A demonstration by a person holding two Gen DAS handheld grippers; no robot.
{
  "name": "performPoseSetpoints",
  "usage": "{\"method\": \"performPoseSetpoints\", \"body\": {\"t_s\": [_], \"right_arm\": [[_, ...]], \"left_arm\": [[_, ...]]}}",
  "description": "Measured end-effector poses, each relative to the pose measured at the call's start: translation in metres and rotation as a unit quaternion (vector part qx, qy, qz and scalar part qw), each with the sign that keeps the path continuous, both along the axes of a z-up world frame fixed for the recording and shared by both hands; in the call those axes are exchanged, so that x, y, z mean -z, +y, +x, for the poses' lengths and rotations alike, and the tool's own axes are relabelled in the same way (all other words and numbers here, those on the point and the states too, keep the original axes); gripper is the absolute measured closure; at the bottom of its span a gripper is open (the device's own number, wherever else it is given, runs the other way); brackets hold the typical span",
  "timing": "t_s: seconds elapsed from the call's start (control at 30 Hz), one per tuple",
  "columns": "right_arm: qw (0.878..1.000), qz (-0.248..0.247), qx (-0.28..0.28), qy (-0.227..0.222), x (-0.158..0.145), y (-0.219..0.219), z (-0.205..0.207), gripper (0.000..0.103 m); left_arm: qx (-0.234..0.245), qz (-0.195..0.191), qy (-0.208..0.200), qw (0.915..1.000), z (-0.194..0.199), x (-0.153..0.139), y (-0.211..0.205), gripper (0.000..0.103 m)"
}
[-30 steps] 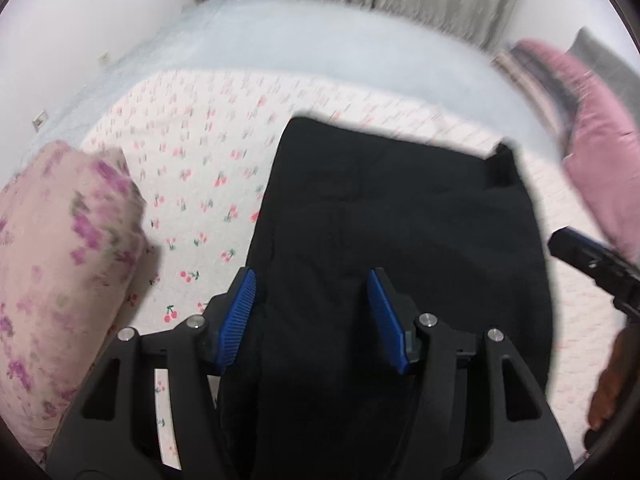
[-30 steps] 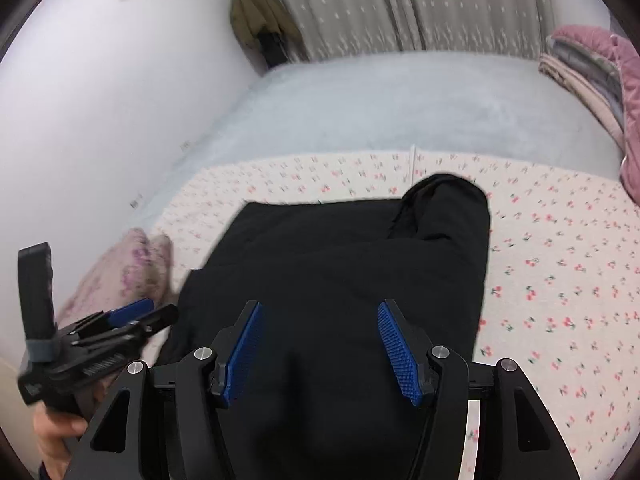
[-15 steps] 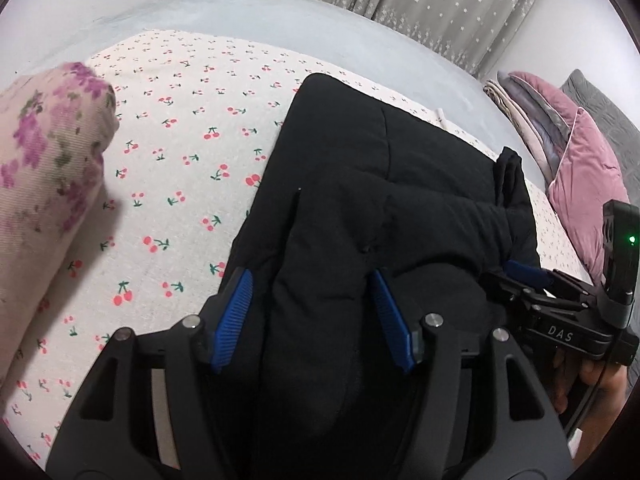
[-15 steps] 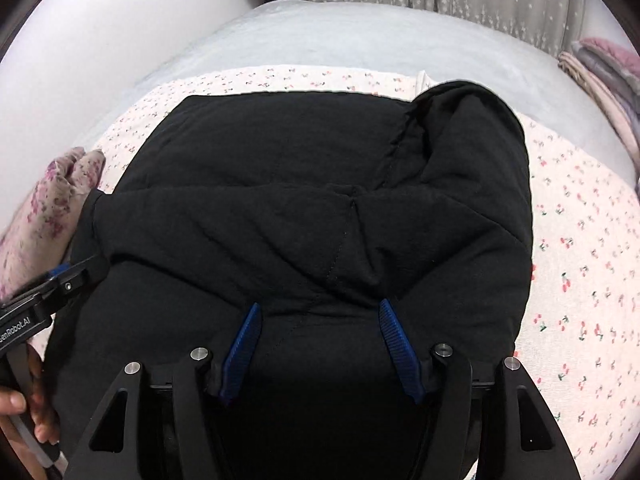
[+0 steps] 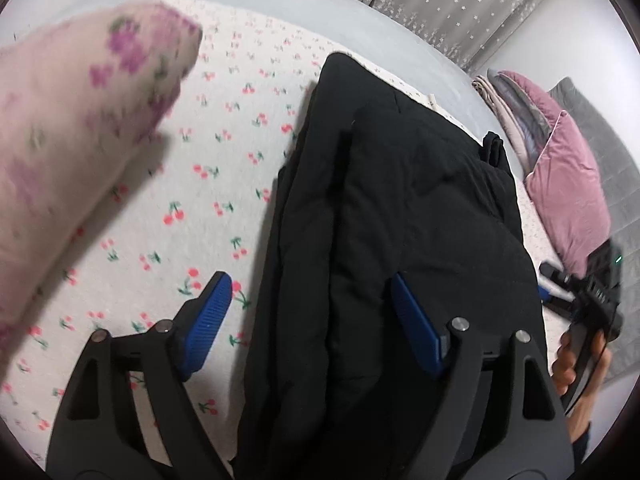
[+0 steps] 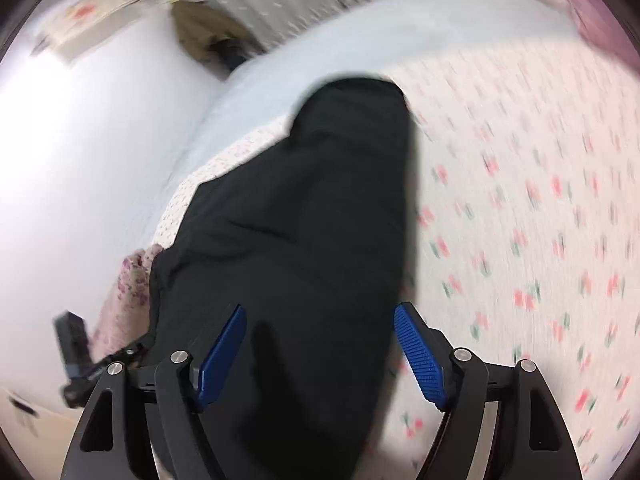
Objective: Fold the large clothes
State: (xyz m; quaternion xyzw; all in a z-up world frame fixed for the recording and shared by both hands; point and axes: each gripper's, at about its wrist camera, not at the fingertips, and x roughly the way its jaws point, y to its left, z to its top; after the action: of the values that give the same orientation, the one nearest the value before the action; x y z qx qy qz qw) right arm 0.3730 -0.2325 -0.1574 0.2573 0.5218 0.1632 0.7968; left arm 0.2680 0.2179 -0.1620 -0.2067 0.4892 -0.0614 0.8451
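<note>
A large black padded garment (image 5: 400, 240) lies folded in a thick long stack on the cherry-print bed sheet (image 5: 192, 216). My left gripper (image 5: 312, 312) is open, its blue pads astride the garment's left edge, just above it. My right gripper (image 6: 320, 344) is open over the garment's (image 6: 304, 216) near right edge; this view is motion-blurred. The right gripper also shows in the left wrist view (image 5: 588, 300), held in a hand beside the garment. The left gripper shows at the lower left of the right wrist view (image 6: 76, 344).
A pink floral pillow (image 5: 72, 152) lies close on the left. Pink and grey pillows and folded bedding (image 5: 560, 176) are stacked at the right. Grey curtains (image 5: 440, 4) hang behind the bed. A white wall (image 6: 80, 160) runs along the bed's left side.
Both grippers have pulled apart sideways, the left toward the garment's left edge, the right toward its right edge. Both stay open. The right wrist view is now blurred from fast motion.
</note>
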Motion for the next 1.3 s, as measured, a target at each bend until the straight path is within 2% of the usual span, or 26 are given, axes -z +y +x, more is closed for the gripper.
{"method": "performPoseSetpoints", "body": {"t_s": [0.17, 0.27, 0.33, 0.4, 0.43, 0.7, 0.9, 0.97, 1.0, 1.07, 1.17, 1.23, 1.3], "right_arm": [[0.993, 0.104, 0.017, 0.045, 0.036, -0.017, -0.025, 0.022], [0.986, 0.151, 0.034, 0.055, 0.05, -0.022, -0.031, 0.02], [0.986, 0.156, 0.037, 0.051, 0.05, -0.021, -0.033, 0.019], [0.986, 0.157, 0.033, 0.046, 0.049, -0.016, -0.034, 0.019], [0.986, 0.159, 0.027, 0.045, 0.048, -0.013, -0.035, 0.019], [0.989, 0.144, 0.012, 0.031, 0.047, -0.009, -0.037, 0.014], [0.996, 0.09, 0.003, 0.012, 0.043, 0.011, -0.032, 0.013], [0.998, 0.069, 0.0, 0.007, 0.04, 0.017, -0.032, 0.014], [0.998, 0.057, -0.003, 0.003, 0.037, 0.019, -0.032, 0.016], [0.999, 0.032, -0.01, -0.008, 0.031, 0.025, -0.034, 0.029], [0.997, -0.025, -0.045, -0.056, 0.006, 0.036, -0.041, 0.048], [0.994, -0.041, -0.061, -0.08, -0.007, 0.042, -0.042, 0.054], [0.991, -0.05, -0.069, -0.1, -0.021, 0.042, -0.045, 0.057]], "left_arm": [[0.006, -0.08, 0.03, 0.9964, 0.005, 0.015, 0.011, 0.019], [0.016, -0.068, 0.025, 0.9972, 0.004, 0.012, 0.006, 0.019], [0.029, -0.06, 0.022, 0.9975, 0.003, 0.01, 0.0, 0.019], [0.056, -0.074, 0.03, 0.9953, 0.006, 0.013, -0.008, 0.018], [0.063, -0.07, 0.034, 0.995, 0.007, 0.016, -0.013, 0.013], [0.082, -0.088, 0.049, 0.9916, 0.018, 0.026, -0.018, 0.008], [0.096, -0.079, 0.049, 0.991, 0.027, 0.026, -0.026, 0.005], [0.093, -0.073, 0.042, 0.9921, 0.025, 0.025, -0.028, 0.011], [0.094, -0.074, 0.036, 0.9922, 0.023, 0.023, -0.029, 0.02], [0.086, -0.077, 0.029, 0.9929, 0.02, 0.022, -0.03, 0.031], [0.073, -0.085, 0.017, 0.9936, 0.015, 0.018, -0.03, 0.044], [0.063, -0.091, 0.005, 0.9939, 0.009, 0.012, -0.03, 0.053], [0.061, -0.091, -0.005, 0.994, 0.005, 0.005, -0.038, 0.057]]}}
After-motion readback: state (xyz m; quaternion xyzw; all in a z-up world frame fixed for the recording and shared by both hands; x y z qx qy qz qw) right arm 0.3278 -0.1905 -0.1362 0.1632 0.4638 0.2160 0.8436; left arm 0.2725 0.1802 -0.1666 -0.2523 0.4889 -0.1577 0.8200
